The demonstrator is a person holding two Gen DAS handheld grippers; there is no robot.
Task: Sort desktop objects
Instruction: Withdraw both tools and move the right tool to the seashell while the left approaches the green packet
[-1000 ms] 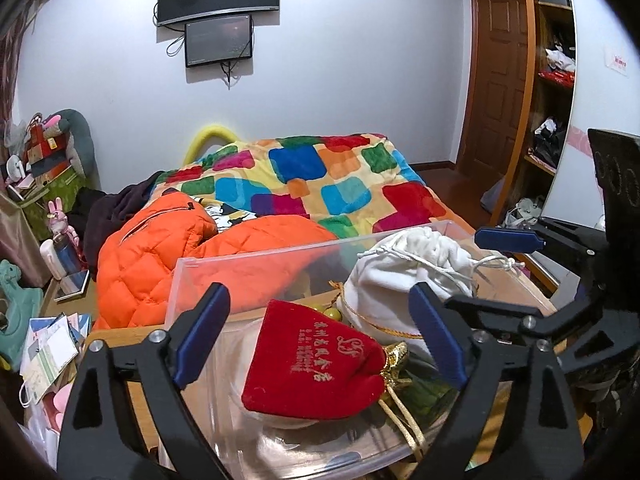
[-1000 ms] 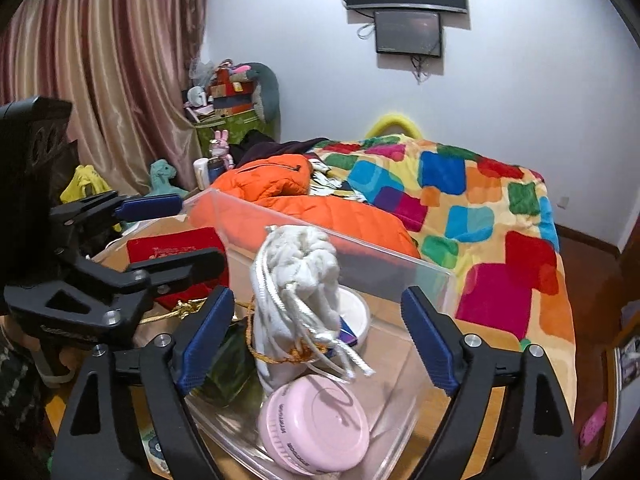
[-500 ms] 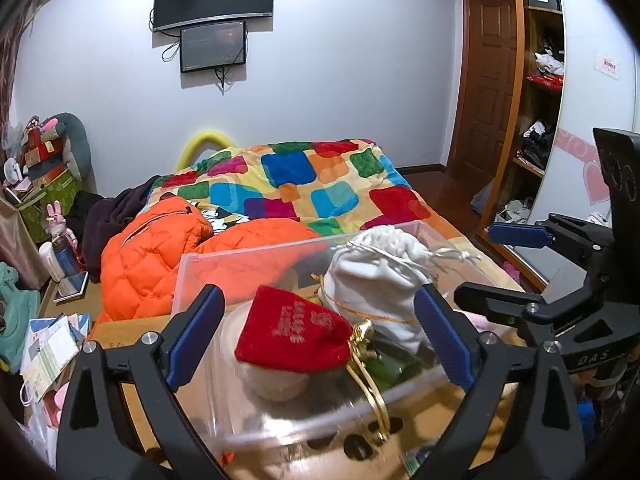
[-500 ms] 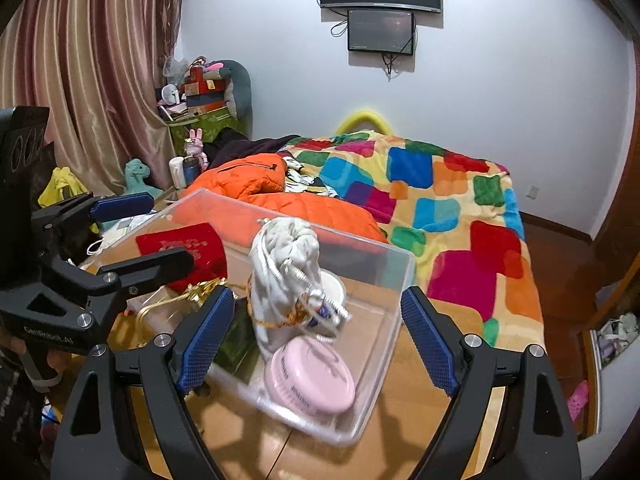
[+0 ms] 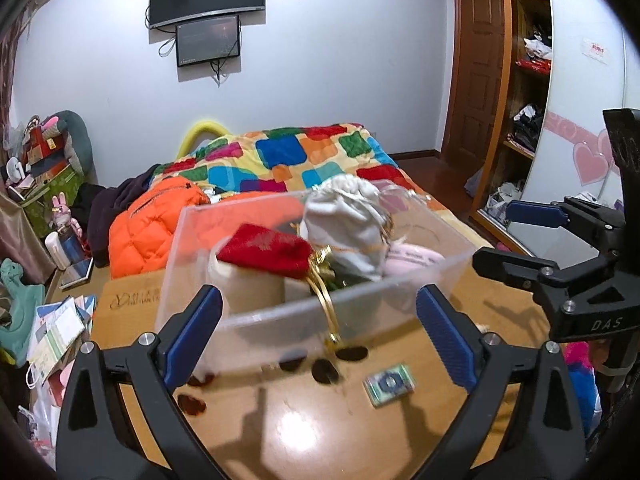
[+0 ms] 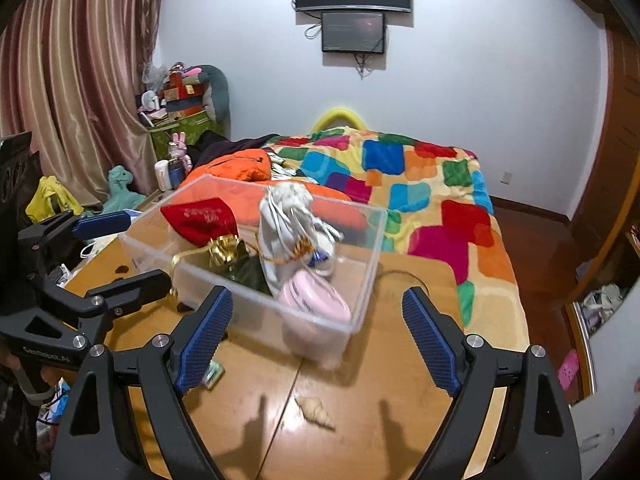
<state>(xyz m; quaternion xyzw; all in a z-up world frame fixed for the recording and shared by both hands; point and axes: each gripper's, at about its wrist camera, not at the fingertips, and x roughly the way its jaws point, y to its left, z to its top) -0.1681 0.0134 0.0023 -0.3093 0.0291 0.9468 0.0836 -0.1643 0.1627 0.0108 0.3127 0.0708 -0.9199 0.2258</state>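
Left wrist view is showing me the left gripper standing wide with nothing between its blue pads, the right gripper likewise released, while the clear bin holding the red pouch and white pouch is sitting on the wooden table.

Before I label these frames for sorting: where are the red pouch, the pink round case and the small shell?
red pouch (image 6: 196, 218): right wrist view, middle of its printed cloth face.
pink round case (image 6: 314, 300): right wrist view, centre of its lid, inside the clear box.
small shell (image 6: 318, 412): right wrist view, its ridged body on the tabletop.
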